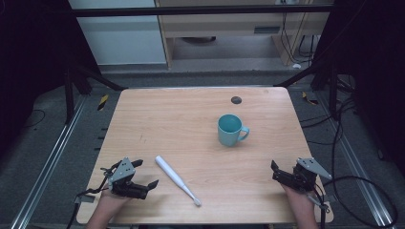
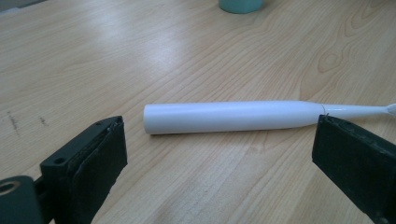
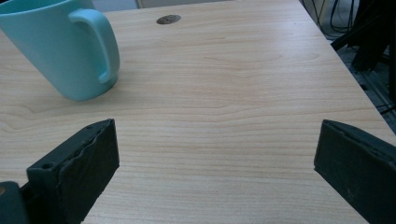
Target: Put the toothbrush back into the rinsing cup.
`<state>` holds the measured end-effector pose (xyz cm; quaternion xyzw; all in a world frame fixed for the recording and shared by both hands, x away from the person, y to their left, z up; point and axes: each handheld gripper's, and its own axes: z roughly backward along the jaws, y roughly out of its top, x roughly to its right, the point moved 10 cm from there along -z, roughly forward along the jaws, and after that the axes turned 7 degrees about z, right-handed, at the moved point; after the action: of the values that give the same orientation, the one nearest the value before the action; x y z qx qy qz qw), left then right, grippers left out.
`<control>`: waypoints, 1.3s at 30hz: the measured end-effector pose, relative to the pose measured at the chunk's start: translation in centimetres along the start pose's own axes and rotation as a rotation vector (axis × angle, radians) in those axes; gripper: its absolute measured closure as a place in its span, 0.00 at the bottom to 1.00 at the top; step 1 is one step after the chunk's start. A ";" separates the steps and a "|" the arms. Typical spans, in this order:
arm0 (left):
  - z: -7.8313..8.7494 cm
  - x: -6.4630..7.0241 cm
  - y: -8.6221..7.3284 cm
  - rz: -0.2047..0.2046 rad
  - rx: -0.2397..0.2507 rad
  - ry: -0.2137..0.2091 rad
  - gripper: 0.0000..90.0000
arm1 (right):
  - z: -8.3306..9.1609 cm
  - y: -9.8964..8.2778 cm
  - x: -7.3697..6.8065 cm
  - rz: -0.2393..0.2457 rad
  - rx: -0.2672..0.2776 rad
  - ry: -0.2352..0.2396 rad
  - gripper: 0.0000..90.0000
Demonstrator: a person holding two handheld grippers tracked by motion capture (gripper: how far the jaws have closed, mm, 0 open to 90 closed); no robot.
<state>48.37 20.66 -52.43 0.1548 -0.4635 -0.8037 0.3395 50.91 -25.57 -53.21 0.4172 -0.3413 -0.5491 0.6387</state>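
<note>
- High view: a white electric toothbrush (image 1: 177, 180) lies flat on the wooden table (image 1: 191, 114), slanting from its thick handle end down to its brush head at the near edge. Taking the toothbrush as the landmark, the teal mug (image 1: 231, 130) stands upright well beyond it and to its right, handle turned right, and a small dark grommet (image 1: 236, 99) sits farther back still.
- High view, grippers: the left gripper (image 1: 142, 174) rests just left of the toothbrush's handle, jaws spread and pointed at it, touching nothing. The right gripper (image 1: 275, 171) waits well to the right of the toothbrush, below the mug, also spread and empty. My reading is that the left one is lined up to take the toothbrush while the right holds off near the mug, perhaps to steady it.
- Left gripper view: the toothbrush (image 2: 229, 116) lies crosswise just beyond the jaws, its length running between them, so they face its ends, not its sides. The jaws stand wide apart, wider than the handle is long, with bare wood between. The mug base (image 2: 240, 5) peeks in far behind the toothbrush.
- Right gripper view: the mug (image 3: 63, 49) sits ahead and left of the wide-open jaws, handle facing them; nothing is gripped or touched.
</note>
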 end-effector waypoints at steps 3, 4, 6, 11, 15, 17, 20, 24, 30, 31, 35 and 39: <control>-0.2 0.2 -0.1 0.011 -0.018 -0.020 0.04 | 0.0 -0.1 0.0 -0.003 -0.008 0.009 0.00; -0.2 0.3 -0.2 0.009 -0.030 -0.027 0.04 | 0.0 -0.1 0.0 -0.005 -0.007 0.011 0.00; -0.4 0.7 -0.2 0.007 -0.046 -0.050 0.04 | 0.0 -0.1 0.1 -0.014 -0.011 0.016 0.00; -0.8 1.1 -0.5 -0.097 -0.155 -0.081 0.05 | 0.1 -0.1 -0.1 -0.015 -0.010 0.024 0.00; -1.2 1.2 -0.9 -0.148 -0.251 -0.137 0.05 | 0.1 -0.2 -0.2 -0.012 -0.016 0.033 0.00; -1.3 0.7 -1.2 -0.221 -0.344 -0.144 0.05 | -0.1 -0.5 -0.5 -0.016 -0.036 0.050 0.00; -1.1 0.5 -0.5 -0.294 -0.415 -0.179 0.05 | 0.0 -0.5 -0.8 -0.010 -0.035 0.066 0.00; -1.3 0.6 0.4 -0.397 -0.499 -0.209 0.05 | -0.2 -0.6 -1.1 -0.007 -0.043 0.075 0.00; -2.2 1.9 1.2 -0.546 -0.613 -0.304 0.05 | -0.1 -0.5 -1.0 -0.020 -0.036 0.076 0.00; -2.4 2.2 1.3 -0.599 -0.642 -0.320 0.05 | -0.1 -0.5 -0.9 -0.019 -0.037 0.075 0.00; -3.1 3.0 0.9 -0.726 -0.713 -0.349 0.10 | 0.0 -0.5 -0.8 -0.024 -0.037 0.071 0.00; -3.9 3.4 1.2 -0.785 -0.727 -0.351 0.14 | 0.0 -0.5 -0.8 -0.023 -0.038 0.071 0.00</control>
<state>48.59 15.38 -53.18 0.0526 -0.1139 -0.9915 -0.0359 50.59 -24.80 -53.68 0.4282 -0.3031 -0.5479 0.6517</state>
